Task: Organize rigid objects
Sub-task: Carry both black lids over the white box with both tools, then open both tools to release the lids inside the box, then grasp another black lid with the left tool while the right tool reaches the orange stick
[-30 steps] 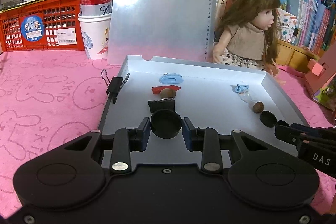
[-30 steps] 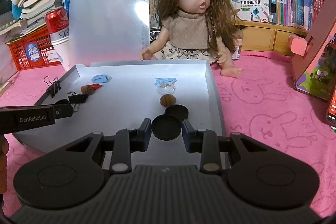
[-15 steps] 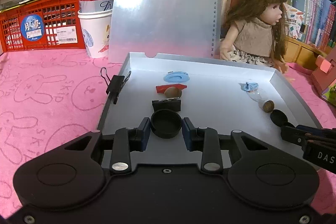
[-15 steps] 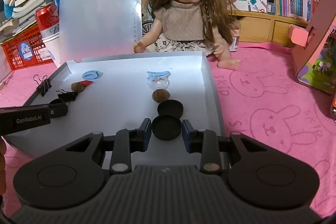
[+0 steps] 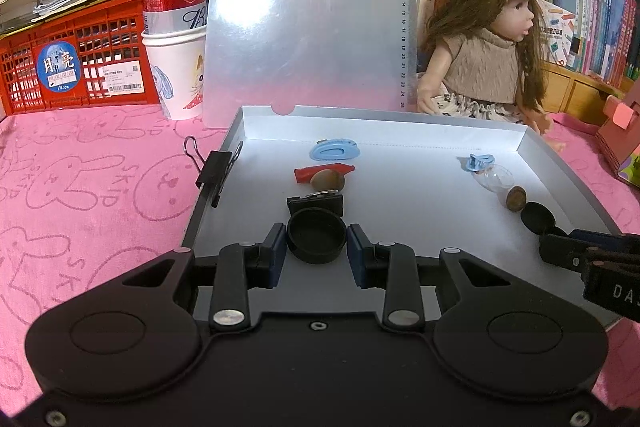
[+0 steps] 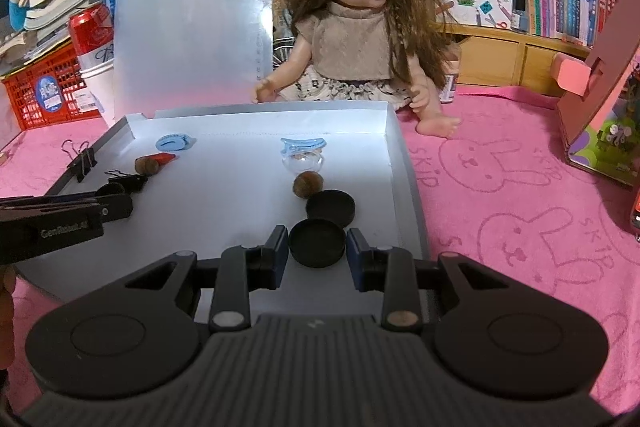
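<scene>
the black cap (image 5: 316, 241) sits between the left gripper (image 5: 317, 251) pads, pinched at its round sides, over the near left of the white tray (image 5: 420, 135). a second black cap (image 6: 317, 243) is clamped the same way in the right gripper (image 6: 317, 251), near right. both look light, stiff plastic with smooth rims, so they may slip; a grip across the widest part looks safest. just beyond the right one lies a third cap (image 6: 330, 207), then a brown nut (image 6: 308, 184) and a clear bottle with blue lid (image 6: 302, 155). beyond the left one: a binder clip (image 5: 316, 203), another nut (image 5: 328, 181), a red piece (image 5: 308, 171), a blue oval (image 5: 334, 150).
</scene>
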